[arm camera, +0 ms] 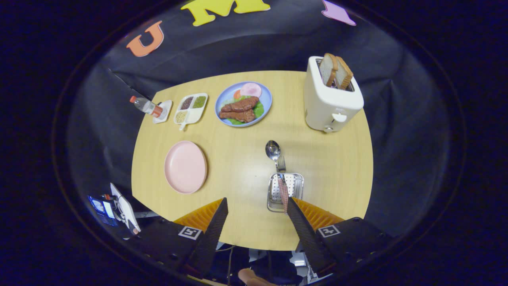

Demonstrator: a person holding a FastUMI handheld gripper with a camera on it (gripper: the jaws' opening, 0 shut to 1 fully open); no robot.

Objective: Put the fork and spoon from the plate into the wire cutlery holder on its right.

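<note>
I look down on a round wooden table (317, 167). The pink plate (185, 167) lies bare on its left part. To the plate's right stands the metal cutlery holder (295, 186), just ahead of my right finger. A spoon (273, 150) and a fork (281, 163) stand in it, heads up and leaning away from me, their checked handle ends down inside. My gripper (256, 208) hangs high above the table's near edge, open, with nothing between its fingers.
A white toaster (331, 99) with two bread slices stands at the back right. A blue plate of meat and greens (243, 104), a divided white dish (191, 108) and a small bottle (146, 106) line the far side. A device (115, 206) sits off the table's near left.
</note>
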